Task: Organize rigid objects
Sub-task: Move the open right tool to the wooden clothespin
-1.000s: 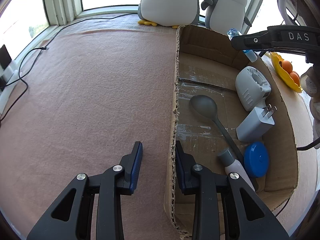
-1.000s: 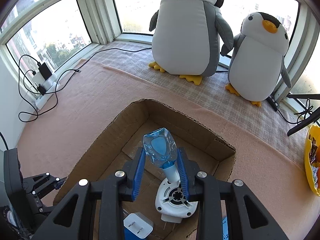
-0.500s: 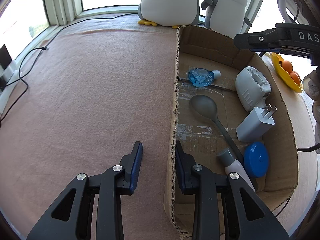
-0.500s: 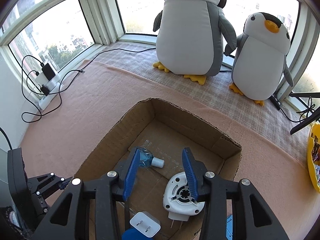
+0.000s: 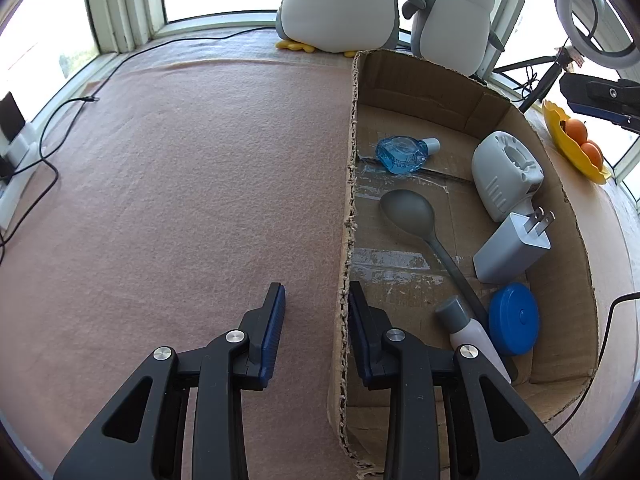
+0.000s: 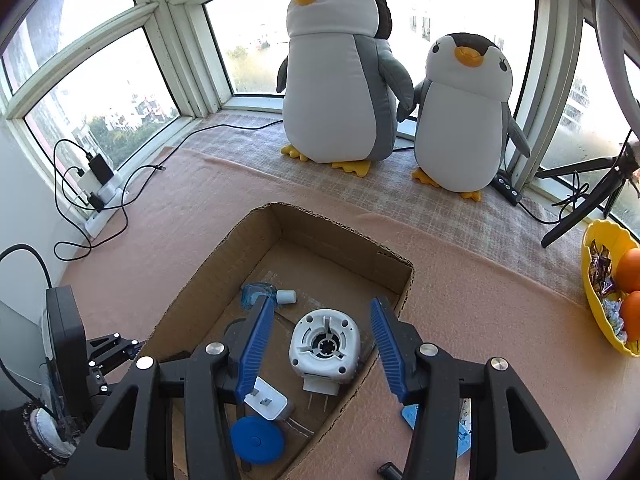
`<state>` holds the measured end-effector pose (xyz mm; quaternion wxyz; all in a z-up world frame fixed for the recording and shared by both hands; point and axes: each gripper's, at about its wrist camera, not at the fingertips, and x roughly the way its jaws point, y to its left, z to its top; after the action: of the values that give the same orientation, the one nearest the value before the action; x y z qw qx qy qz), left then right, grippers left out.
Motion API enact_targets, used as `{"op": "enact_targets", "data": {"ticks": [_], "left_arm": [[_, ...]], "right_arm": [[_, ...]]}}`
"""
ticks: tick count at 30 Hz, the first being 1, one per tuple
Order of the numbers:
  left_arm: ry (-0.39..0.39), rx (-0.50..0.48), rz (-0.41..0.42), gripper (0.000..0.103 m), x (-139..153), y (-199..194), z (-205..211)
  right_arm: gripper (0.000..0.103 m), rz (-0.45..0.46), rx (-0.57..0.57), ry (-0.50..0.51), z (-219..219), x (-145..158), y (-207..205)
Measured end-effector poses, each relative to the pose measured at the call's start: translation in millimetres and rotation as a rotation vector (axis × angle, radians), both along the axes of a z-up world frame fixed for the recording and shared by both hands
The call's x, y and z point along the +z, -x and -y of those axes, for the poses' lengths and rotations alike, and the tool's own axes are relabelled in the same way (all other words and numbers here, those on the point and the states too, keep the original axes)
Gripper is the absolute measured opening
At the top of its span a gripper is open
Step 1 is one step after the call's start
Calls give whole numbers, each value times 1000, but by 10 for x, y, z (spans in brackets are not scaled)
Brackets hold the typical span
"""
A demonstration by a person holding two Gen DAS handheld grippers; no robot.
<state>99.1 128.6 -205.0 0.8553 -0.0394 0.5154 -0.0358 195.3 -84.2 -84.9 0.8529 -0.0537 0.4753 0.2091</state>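
1. Surface: a pink felt cloth (image 5: 180,184) fills the left and centre of the left wrist view. Bay windows (image 6: 100,92) run along the top of both views.
2. Two plush penguins (image 6: 340,80) stand at upper centre of the right wrist view, before the windows.
3. A cardboard box (image 5: 560,248) lies open at the right of the left wrist view. Inside: a white housing (image 5: 506,174), a charger (image 5: 508,250), a grey spoon (image 5: 408,212), a blue disc (image 5: 514,318), a tube (image 5: 472,328) and a blue bottle (image 5: 400,154) lying on its side at the upper left of the box floor.
4. Left gripper (image 5: 316,300): jaws at their narrowest, straddling the left wall of the box; whether the pads press it cannot be told.
5. Right gripper (image 6: 320,320): jaws opening, holding nothing, above the white housing.
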Motion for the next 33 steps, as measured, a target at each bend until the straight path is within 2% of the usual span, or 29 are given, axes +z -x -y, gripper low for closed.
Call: {"op": "enact_targets", "data": {"ticks": [7, 12, 23, 30, 33], "left_arm": [[-4, -2, 2, 30, 6, 8, 8], [-6, -3, 2, 30, 5, 9, 10], [-14, -3, 0, 30, 6, 14, 13], [-14, -3, -1, 30, 6, 15, 16], [-16, -3, -3, 30, 3, 7, 17]], "right_arm": [[52, 23, -80, -7, 518, 172, 164], [53, 22, -136, 21, 888, 179, 243], [53, -72, -232, 73, 1439, -190, 311], [53, -121, -208, 123, 1491, -473, 418], [47, -149, -194, 135, 1497, -586, 453]]}}
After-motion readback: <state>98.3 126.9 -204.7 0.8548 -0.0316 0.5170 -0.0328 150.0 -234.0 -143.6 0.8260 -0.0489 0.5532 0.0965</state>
